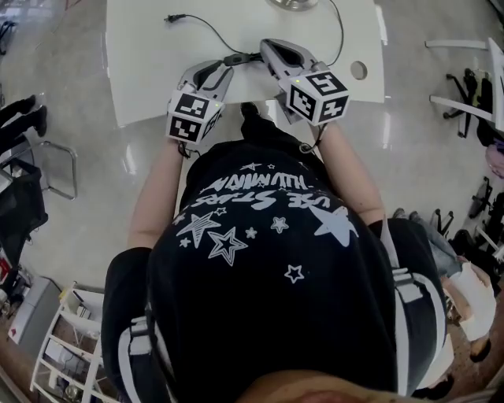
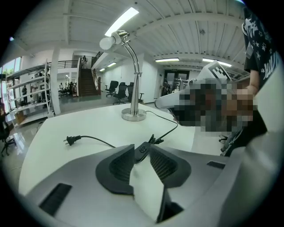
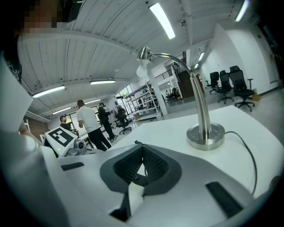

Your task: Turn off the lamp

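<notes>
- Head view: over the white table (image 1: 142, 79), the left gripper (image 1: 229, 68) and the right gripper (image 1: 264, 47) angle their tips toward each other. The inline switch (image 1: 234, 57) of the black cord (image 1: 206, 30) lies between the two sets of fingertips. The lamp (image 1: 293, 4) shows only its round base, beyond the right fingertips at the table's far edge.
- Left gripper view: the fingers (image 2: 120, 165) pinch the switch, one pad on each side, with its button facing up right at their tips. Past the tips the cord runs on to the lamp, which stands upright straight ahead. The plug (image 2: 71, 141) lies loose on the table to the left of the fingers.
- Right gripper view: the fingers (image 3: 156, 165) are pressed close, tips almost meeting, and a dark stretch of the cord sits in the slit between them. The lamp stands ahead and to the right of the tips, and its neck arches back toward them.
</notes>
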`<action>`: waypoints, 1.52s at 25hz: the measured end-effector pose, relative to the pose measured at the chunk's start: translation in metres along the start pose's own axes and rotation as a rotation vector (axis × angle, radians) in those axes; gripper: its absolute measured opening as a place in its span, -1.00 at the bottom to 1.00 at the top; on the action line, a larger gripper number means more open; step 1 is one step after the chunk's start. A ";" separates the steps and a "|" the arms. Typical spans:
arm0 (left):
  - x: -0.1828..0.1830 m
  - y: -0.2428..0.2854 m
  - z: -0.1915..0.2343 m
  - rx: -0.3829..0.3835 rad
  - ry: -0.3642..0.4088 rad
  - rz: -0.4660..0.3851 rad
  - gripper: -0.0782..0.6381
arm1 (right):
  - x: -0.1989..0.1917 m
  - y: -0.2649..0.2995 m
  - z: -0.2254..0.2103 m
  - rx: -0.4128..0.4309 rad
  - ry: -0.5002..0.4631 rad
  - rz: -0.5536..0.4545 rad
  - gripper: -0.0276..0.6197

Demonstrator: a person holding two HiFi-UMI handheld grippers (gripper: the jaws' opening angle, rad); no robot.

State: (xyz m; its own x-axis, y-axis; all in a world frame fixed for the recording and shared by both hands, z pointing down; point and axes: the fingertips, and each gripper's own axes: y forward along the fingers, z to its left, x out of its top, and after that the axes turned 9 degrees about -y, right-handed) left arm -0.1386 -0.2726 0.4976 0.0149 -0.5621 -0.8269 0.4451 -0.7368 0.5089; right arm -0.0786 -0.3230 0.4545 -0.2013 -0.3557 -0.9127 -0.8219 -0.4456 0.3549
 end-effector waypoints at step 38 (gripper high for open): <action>-0.034 0.032 0.024 -0.272 0.376 0.267 -0.40 | -0.029 0.036 0.008 -0.047 0.058 0.142 -0.90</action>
State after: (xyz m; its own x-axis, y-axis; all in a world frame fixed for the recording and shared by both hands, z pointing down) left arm -0.1464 -0.2858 0.5478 0.4566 -0.5067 -0.7313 0.5976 -0.4343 0.6740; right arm -0.1063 -0.3222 0.4925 -0.2809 -0.4643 -0.8399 -0.7614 -0.4250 0.4896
